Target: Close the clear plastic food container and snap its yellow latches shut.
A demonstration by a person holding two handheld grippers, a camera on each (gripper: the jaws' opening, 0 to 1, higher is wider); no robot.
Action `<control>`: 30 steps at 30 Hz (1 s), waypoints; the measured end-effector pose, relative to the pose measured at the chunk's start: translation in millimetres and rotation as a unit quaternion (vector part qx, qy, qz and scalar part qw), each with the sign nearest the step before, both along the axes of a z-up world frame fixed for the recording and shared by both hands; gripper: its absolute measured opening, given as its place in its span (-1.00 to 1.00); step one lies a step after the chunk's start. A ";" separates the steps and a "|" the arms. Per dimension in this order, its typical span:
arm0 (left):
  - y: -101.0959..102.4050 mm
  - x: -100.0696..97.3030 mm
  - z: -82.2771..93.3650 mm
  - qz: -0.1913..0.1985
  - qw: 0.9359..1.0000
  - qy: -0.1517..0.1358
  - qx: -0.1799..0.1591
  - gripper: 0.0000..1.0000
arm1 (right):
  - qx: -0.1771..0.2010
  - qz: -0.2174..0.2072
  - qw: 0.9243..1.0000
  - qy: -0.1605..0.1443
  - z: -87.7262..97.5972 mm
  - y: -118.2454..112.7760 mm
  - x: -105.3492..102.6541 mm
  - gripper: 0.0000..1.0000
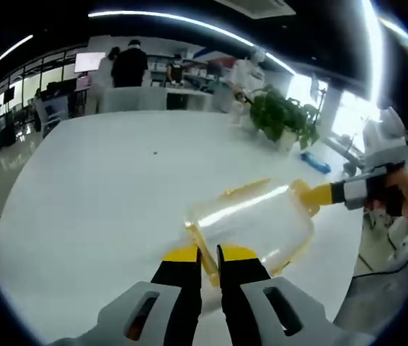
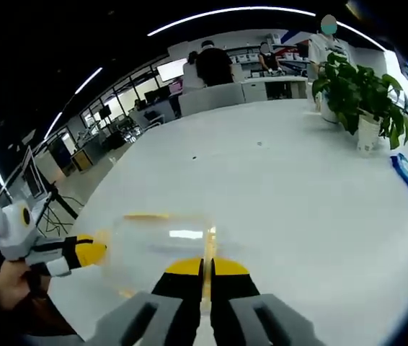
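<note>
I have the clear plastic food container [image 1: 251, 220] lifted off the white table [image 1: 96, 194], held between both tools. My left gripper [image 1: 209, 254] is pinched shut on its yellow near edge; my right gripper [image 2: 205, 267] clamps the opposite end. The long axis runs gripper to gripper. Nothing visible inside. Yellow latch [image 1: 244, 189] looks unsnapped. Potted plant [image 2: 359, 90] sits well apart.

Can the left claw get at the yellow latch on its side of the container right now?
Probably yes. The left claw sits right at the near yellow latch of the clear container, jaws nearly closed around its edge, nothing between. The right claw is at the far side.
</note>
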State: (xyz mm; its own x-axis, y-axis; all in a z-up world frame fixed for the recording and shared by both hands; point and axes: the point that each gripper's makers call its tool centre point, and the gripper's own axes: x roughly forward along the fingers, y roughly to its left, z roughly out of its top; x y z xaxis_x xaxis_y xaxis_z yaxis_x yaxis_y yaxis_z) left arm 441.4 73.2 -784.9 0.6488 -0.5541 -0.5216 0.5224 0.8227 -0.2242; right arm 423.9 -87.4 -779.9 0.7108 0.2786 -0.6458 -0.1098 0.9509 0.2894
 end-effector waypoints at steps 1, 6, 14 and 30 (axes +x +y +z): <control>-1.9 1.3 -2.4 0.000 1.000 0.001 0.001 -0.91 | -0.005 0.002 1.000 0.004 -1.7 -0.6 1.8 -1.00; -3.0 6.4 -4.0 0.002 1.000 0.004 -0.001 -0.90 | -0.013 0.006 1.000 0.022 -12.4 -2.6 4.1 -1.00; 1.3 9.2 -6.6 0.014 0.999 0.017 -0.022 -0.90 | -0.008 0.004 1.000 0.030 -17.2 -0.7 5.0 -1.00; 9.5 13.1 -15.8 0.031 0.998 0.027 -0.048 -0.90 | -0.002 0.000 1.000 0.031 -23.5 0.2 7.1 -1.00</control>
State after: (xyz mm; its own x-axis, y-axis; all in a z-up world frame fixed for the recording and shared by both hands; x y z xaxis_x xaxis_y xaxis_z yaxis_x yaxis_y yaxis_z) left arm 454.5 82.7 -800.7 0.6557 -0.5635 -0.5025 0.4568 0.8260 -0.3302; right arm 431.0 -87.2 -803.4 0.6697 0.2759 -0.6895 -0.0913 0.9520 0.2923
